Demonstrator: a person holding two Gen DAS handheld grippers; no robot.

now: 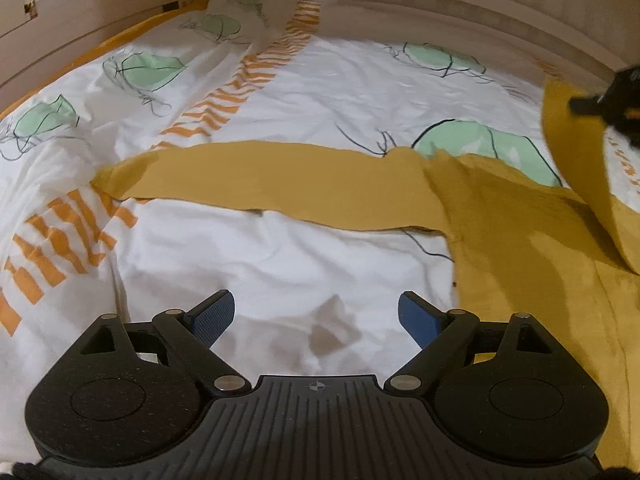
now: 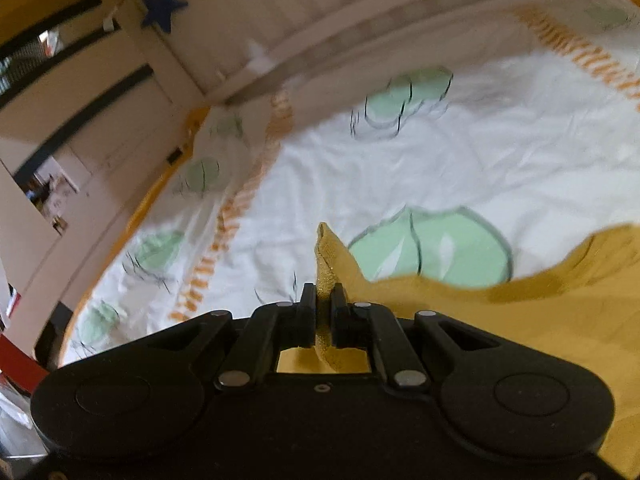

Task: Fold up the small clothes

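A mustard-yellow garment lies on the bed, one long sleeve stretched out to the left. My left gripper is open and empty, hovering over bare sheet just left of the garment's body. My right gripper is shut on a ribbed edge of the yellow garment and holds it lifted above the bed. In the left wrist view the right gripper shows at the far right, with a flap of the garment hanging from it.
The bed sheet is white with green leaf and orange stripe prints. A wooden bed rail runs along the far side. A blue star hangs on the frame. Shelves and furniture stand at the left.
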